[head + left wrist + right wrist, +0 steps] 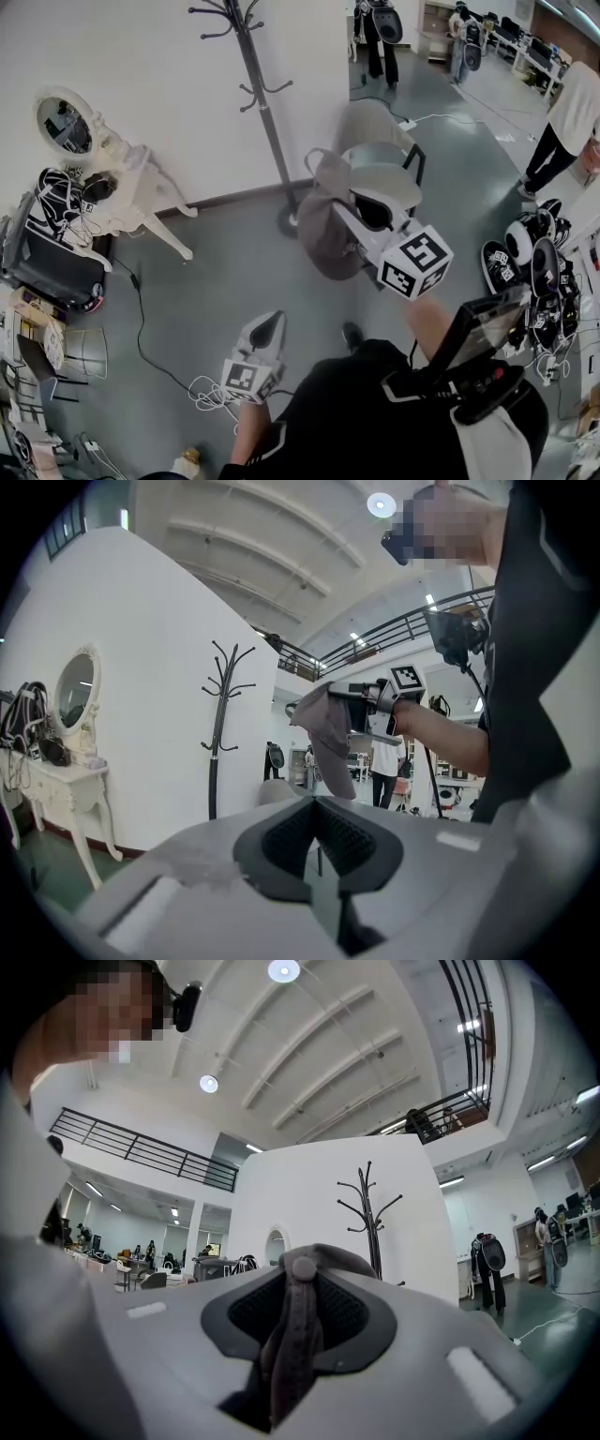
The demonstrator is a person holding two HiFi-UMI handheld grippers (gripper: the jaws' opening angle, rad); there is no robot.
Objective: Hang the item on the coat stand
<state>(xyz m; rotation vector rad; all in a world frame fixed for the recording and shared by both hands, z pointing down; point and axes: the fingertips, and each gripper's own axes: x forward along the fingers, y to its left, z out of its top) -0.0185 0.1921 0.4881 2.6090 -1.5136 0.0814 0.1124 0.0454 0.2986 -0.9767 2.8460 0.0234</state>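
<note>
A grey cap (326,225) hangs from my right gripper (361,212), whose jaws are shut on its fabric. In the right gripper view the cap's crown and button (296,1271) sit pinched between the dark pads of that gripper (292,1335). The dark coat stand (259,94) rises by the white wall, to the left of and beyond the cap; it also shows ahead of the right gripper as a coat stand (371,1213). My left gripper (269,326) is low near my body, shut and holding nothing. From it I see the cap (330,741) and the coat stand (218,733).
A grey chair (377,159) stands right behind the cap. A white dressing table with an oval mirror (98,178) is at the left wall. A cable (141,323) trails over the floor. Gear lies piled at the right (534,267). People stand far back (380,37).
</note>
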